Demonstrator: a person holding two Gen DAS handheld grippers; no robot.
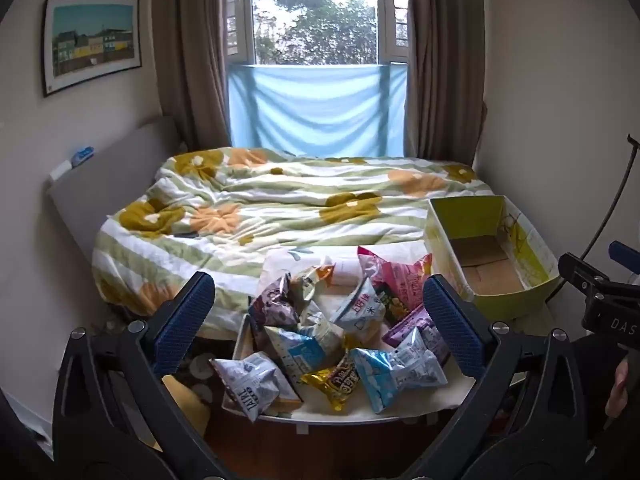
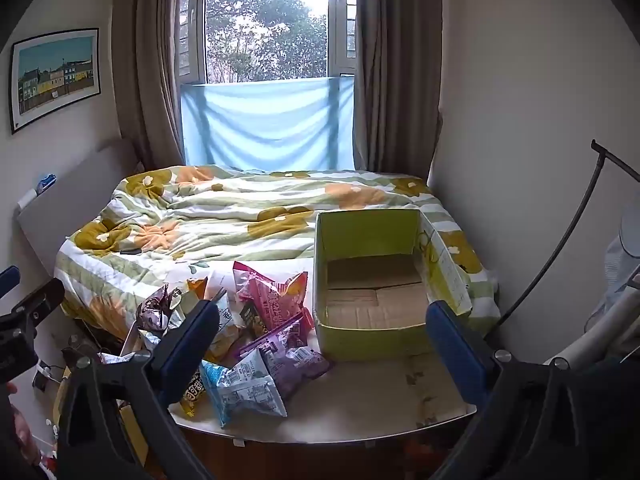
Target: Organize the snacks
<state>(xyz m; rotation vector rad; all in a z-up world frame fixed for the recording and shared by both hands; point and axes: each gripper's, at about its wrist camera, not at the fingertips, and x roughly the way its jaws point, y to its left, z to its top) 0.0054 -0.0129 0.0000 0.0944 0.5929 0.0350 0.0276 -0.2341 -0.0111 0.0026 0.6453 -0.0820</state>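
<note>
A pile of several snack bags (image 1: 332, 336) lies on a white table (image 1: 448, 396) at the foot of the bed; it also shows in the right wrist view (image 2: 248, 344). Among them are a pink bag (image 1: 396, 280), a light blue bag (image 1: 396, 372) and a gold bag (image 1: 336, 384). An empty green cardboard box (image 1: 488, 256) stands to the right of the pile, also in the right wrist view (image 2: 376, 280). My left gripper (image 1: 316, 324) is open, above and in front of the pile. My right gripper (image 2: 320, 344) is open, between the pile and the box. Neither holds anything.
A bed with a flowered quilt (image 1: 280, 208) lies behind the table. A window with brown curtains (image 1: 316, 40) is at the back. Walls close in on both sides. A black stand (image 2: 560, 248) leans at the right. The right gripper shows at the left view's right edge (image 1: 600, 300).
</note>
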